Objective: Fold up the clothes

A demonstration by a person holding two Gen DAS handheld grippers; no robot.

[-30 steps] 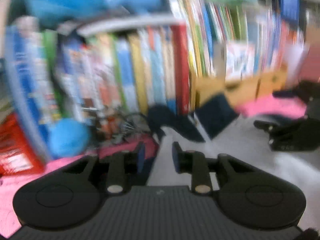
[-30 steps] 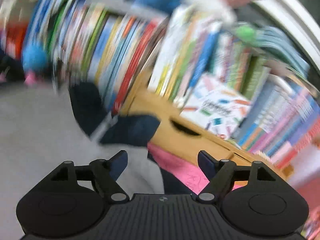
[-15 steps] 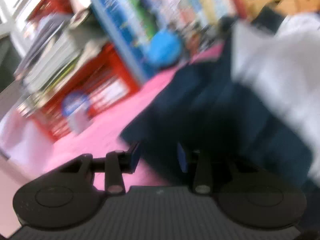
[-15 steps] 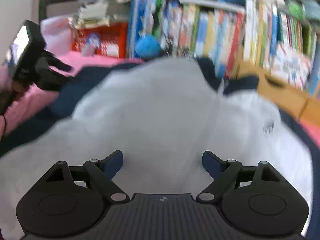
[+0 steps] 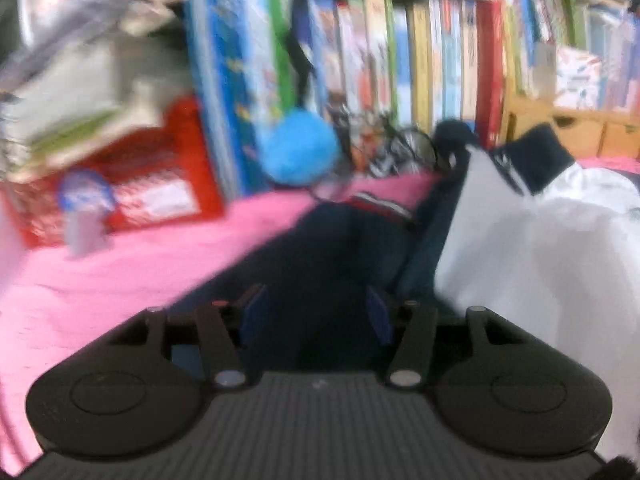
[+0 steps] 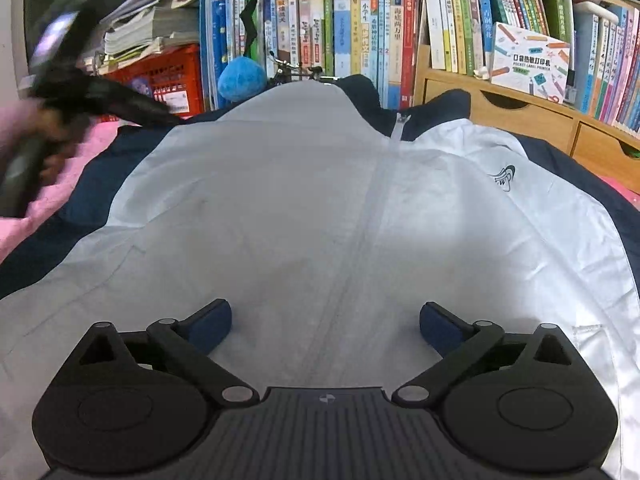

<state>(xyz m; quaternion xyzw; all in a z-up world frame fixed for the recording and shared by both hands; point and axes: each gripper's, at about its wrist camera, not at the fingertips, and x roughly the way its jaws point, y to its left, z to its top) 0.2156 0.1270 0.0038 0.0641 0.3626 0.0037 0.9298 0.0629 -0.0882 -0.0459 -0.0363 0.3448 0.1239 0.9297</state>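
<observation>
A white jacket (image 6: 304,208) with navy sleeves, a navy collar and a centre zip lies spread on pink bedding (image 5: 120,264). My right gripper (image 6: 324,320) hovers low over its white front; its jaws are opening wide and nothing is between them. My left gripper (image 5: 316,316) is over the navy left sleeve (image 5: 332,248). Its jaws are also opening, and the pads do not press on the dark cloth below them. In the right wrist view the left gripper (image 6: 132,102) shows as a blur at the sleeve's edge, held by a hand (image 6: 48,140).
A bookshelf (image 6: 360,20) packed with upright books runs along the back. A red crate (image 6: 160,76) under stacked papers stands at the left, with a blue pompom (image 6: 242,78) beside it. A wooden drawer unit (image 6: 520,116) sits at the back right, close to the collar.
The right gripper swung down from facing the books to over the jacket's front, and its jaws widened. The left view shifted over the navy sleeve, jaws spreading apart.
</observation>
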